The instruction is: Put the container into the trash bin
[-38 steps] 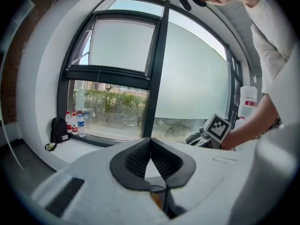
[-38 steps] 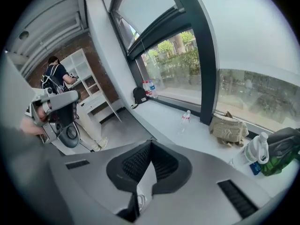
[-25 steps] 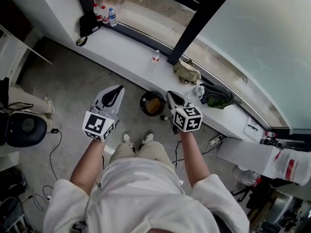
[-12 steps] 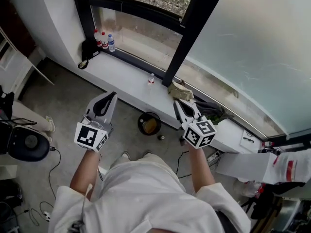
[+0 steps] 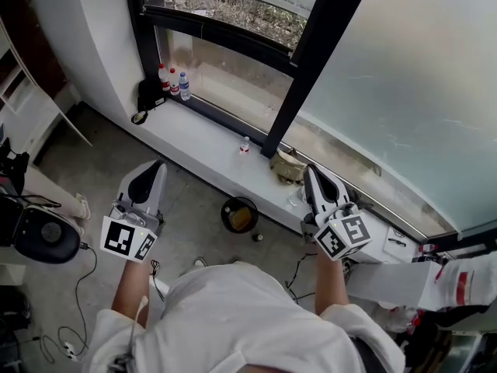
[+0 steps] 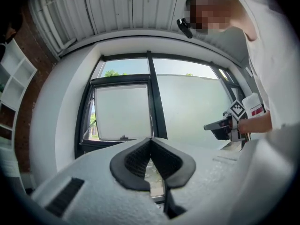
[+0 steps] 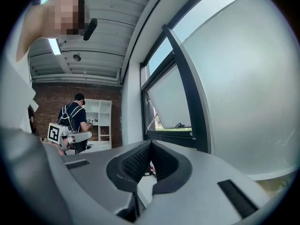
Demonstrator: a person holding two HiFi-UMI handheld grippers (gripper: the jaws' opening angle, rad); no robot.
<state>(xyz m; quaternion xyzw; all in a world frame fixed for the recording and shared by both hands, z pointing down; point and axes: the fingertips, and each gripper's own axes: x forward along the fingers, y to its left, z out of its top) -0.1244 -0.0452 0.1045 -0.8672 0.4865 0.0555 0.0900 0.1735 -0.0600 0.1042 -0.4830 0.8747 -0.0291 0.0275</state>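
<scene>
Both empty, jaws pressed together: left gripper at the trash bin's ten o'clock, right gripper at two.

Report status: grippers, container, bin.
Left hand-held gripper shut, empty; right hand-held gripper shut, empty. Tan item, likely the container, lies inside trash bin. Bin mouth unobstructed.

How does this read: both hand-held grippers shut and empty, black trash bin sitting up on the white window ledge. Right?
Not quite. The head view shows the black trash bin on the floor below the white window ledge, not up on it. The rest holds: the left hand-held gripper and the right hand-held gripper are both shut and empty.
</scene>
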